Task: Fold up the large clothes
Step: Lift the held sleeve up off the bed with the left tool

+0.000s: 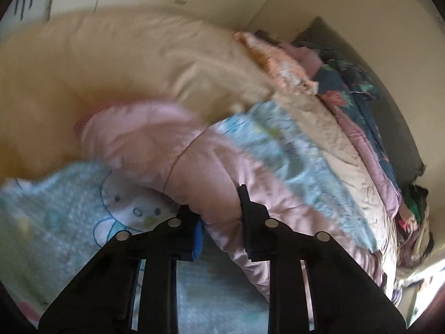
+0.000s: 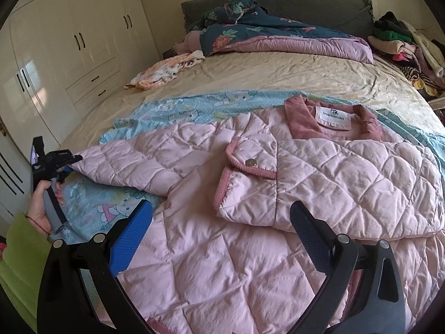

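A pink quilted jacket [image 2: 250, 194] lies face up on a light blue cartoon-print blanket [image 2: 178, 111] on the bed. Its right sleeve is folded across the chest [image 2: 333, 189]. Its left sleeve [image 2: 130, 161] stretches out to the left. My left gripper [image 2: 69, 161] is shut on the end of that sleeve; in the blurred left wrist view the sleeve [image 1: 205, 183] runs between the fingers of the left gripper [image 1: 219, 217]. My right gripper [image 2: 219, 222] is open and empty, hovering over the jacket's lower front.
The bed has a beige sheet [image 2: 278, 75]. A dark floral quilt [image 2: 250, 30] and an orange-white cloth [image 2: 164, 72] lie near the headboard. A heap of clothes [image 2: 403, 44] sits at the far right. White wardrobes [image 2: 69, 41] stand on the left.
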`<state>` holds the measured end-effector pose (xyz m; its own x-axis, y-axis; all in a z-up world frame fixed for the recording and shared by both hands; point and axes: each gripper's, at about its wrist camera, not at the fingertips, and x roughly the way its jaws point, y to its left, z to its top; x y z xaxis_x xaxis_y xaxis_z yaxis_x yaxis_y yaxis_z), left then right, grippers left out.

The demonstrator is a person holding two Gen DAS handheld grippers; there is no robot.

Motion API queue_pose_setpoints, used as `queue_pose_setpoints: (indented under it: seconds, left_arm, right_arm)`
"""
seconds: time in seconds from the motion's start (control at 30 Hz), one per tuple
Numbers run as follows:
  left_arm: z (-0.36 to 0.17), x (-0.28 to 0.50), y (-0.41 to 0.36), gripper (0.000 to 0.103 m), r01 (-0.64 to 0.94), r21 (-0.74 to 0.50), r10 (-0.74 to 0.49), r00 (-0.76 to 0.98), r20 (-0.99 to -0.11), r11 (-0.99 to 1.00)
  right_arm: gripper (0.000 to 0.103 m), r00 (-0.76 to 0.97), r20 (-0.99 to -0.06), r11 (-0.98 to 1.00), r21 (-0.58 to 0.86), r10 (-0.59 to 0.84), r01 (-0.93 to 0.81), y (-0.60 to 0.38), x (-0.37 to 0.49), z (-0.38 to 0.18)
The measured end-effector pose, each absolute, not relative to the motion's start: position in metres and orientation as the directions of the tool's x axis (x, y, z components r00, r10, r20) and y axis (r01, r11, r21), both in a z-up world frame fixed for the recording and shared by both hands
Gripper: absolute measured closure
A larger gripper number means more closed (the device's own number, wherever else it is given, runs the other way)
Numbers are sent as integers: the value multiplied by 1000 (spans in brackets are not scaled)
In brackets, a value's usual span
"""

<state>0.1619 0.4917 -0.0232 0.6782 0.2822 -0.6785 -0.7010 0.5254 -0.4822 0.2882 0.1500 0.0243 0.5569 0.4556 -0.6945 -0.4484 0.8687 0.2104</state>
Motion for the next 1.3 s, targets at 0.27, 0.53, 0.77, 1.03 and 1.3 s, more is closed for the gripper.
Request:
queue_pose_setpoints:
  seconds: [0.27, 0.53, 0.77, 1.03, 1.3]
  left_arm:
    - [63, 157, 443, 90, -606, -470, 317, 768, -557, 642]
    - [120, 155, 389, 92, -517, -454, 295, 830, -474, 725]
    - [152, 166, 344, 93, -445, -417, 253, 862, -440, 792]
    - [175, 174, 295, 94, -351, -387, 190, 898, -396, 853]
    - [189, 183, 249, 95, -282, -354, 142, 917, -373, 892]
  right_arm:
    - [4, 579, -661, 865, 235, 477, -444, 131, 274, 46]
    - [4, 619, -616, 863, 233, 487, -448, 108, 256, 74]
    - [4, 628, -595, 861, 273, 502, -429, 79, 246, 85]
    - [4, 652, -567, 863, 301, 504, -405, 44, 235, 95]
    - [4, 676, -548, 870, 327, 492, -368, 10, 230, 95]
